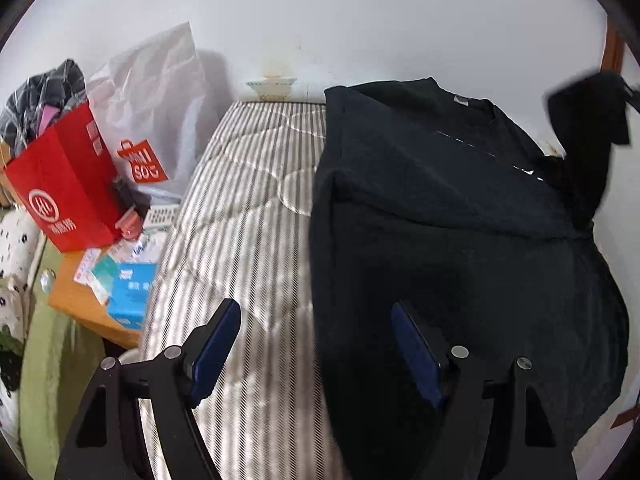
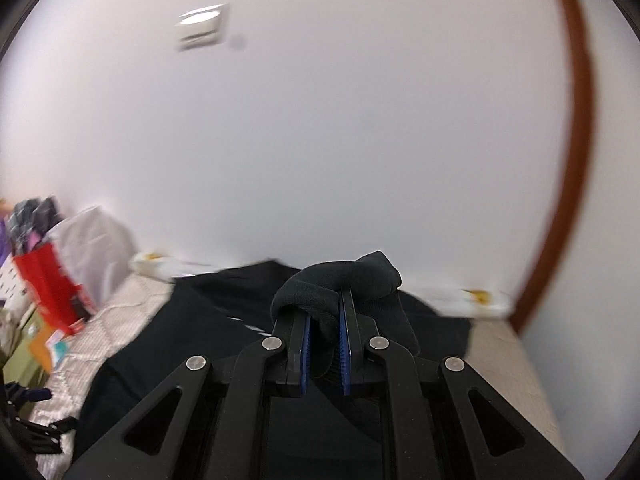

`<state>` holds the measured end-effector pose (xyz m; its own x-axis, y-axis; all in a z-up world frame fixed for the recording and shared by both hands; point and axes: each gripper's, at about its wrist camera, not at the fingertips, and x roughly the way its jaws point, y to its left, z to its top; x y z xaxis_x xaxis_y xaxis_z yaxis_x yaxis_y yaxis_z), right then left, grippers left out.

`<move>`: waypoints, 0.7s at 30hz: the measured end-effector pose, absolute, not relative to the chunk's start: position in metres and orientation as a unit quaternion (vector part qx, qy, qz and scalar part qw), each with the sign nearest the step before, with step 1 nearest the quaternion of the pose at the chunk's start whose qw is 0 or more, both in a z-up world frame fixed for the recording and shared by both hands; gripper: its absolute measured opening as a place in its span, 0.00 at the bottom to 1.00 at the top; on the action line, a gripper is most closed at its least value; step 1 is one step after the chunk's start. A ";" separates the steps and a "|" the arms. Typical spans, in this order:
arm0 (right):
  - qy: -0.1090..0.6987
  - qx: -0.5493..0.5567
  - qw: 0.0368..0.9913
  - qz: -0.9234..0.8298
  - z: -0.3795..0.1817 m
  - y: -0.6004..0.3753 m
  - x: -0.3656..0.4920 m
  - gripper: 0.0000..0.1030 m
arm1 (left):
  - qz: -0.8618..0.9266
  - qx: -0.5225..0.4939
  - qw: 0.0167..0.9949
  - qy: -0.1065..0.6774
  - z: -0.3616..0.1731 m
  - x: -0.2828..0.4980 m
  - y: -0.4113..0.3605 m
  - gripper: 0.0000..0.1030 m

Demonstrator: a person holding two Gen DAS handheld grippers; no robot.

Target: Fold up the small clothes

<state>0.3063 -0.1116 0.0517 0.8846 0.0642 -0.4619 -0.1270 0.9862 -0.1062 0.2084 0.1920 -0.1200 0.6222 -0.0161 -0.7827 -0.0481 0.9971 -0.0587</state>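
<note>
Black T-shirt (image 1: pixel 440 216) lies spread on the striped mattress (image 1: pixel 248 208), collar toward the wall. My right hand-held gripper (image 2: pixel 325 334) is clamped on a fold of its sleeve (image 2: pixel 340 280), lifted above the bed. My left hand-held gripper (image 1: pixel 316 344) hovers over the shirt's near edge, fingers apart, holding nothing. Red bag (image 1: pixel 68 184) sits far left.

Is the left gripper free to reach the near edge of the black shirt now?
Probably yes. The left gripper is open and empty, the shirt edge lies just below it on the bed, and nothing stands between.
</note>
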 end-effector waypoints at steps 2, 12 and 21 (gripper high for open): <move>0.243 -0.085 0.964 0.072 0.034 -0.076 0.323 0.12 | 0.006 -0.038 0.901 0.432 -0.119 0.212 0.194 0.74; 0.328 -0.101 0.935 0.089 -0.066 -0.034 0.385 0.21 | -0.022 -0.048 0.901 0.430 -0.117 0.225 0.194 0.74; 0.411 -0.099 0.904 0.062 -0.113 -0.099 0.380 0.85 | -0.045 -0.035 0.903 0.426 -0.104 0.240 0.160 0.74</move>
<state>0.3804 -0.0993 -0.1128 0.6537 0.0305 -0.7561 -0.1930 0.9729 -0.1277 0.2402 0.1603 -0.1037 0.6332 -0.1120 -0.7658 0.0516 0.9934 -0.1026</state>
